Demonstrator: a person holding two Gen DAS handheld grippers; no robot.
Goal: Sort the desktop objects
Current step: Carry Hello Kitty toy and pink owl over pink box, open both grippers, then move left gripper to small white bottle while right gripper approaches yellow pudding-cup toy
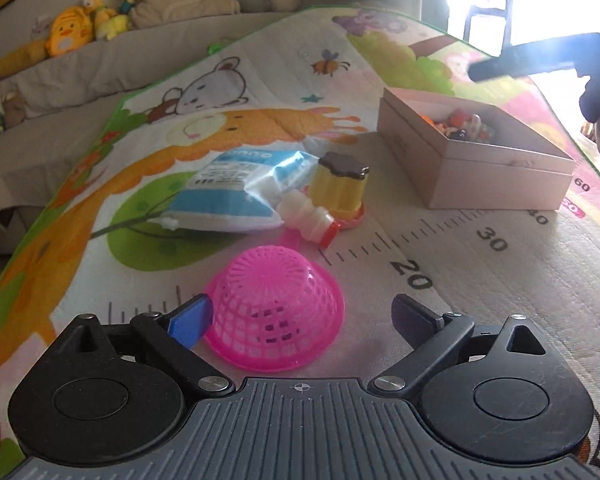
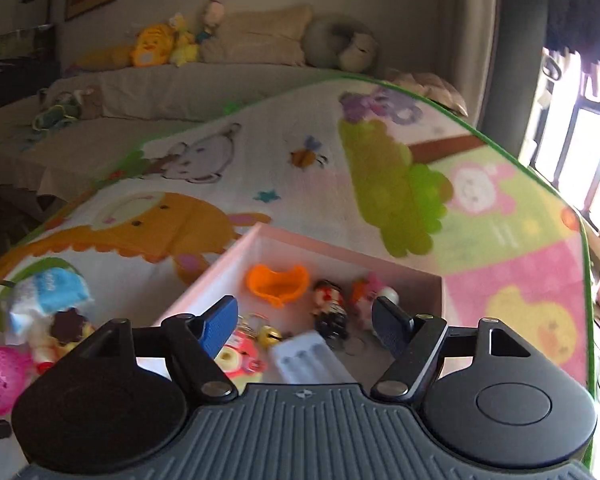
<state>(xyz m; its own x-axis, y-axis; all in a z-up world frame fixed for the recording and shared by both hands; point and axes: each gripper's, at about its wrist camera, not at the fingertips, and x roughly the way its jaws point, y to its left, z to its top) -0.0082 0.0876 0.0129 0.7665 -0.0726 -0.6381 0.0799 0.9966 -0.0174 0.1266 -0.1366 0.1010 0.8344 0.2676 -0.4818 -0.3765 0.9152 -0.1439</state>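
An upturned pink mesh basket [image 1: 274,312] lies on the play mat between the fingers of my left gripper [image 1: 300,316], which is open wide; the blue pad [image 1: 192,316] sits at the basket's left side. Behind it lie a blue-white pouch [image 1: 236,188], a yellow cup with a brown lid [image 1: 342,184] and a small white bottle with a red cap [image 1: 308,220]. My right gripper [image 2: 304,326] hangs open over the pink box [image 2: 340,254]. A blurred pale ridged piece [image 2: 308,360] is below its fingers, untouched by the pads, among an orange piece [image 2: 278,282] and small figures [image 2: 332,308].
The pink box [image 1: 472,156] stands on the right of the cartoon play mat [image 1: 500,280], which has a printed ruler. A sofa with plush toys [image 1: 72,28] and cushions runs along the far side. A bright window is at the right.
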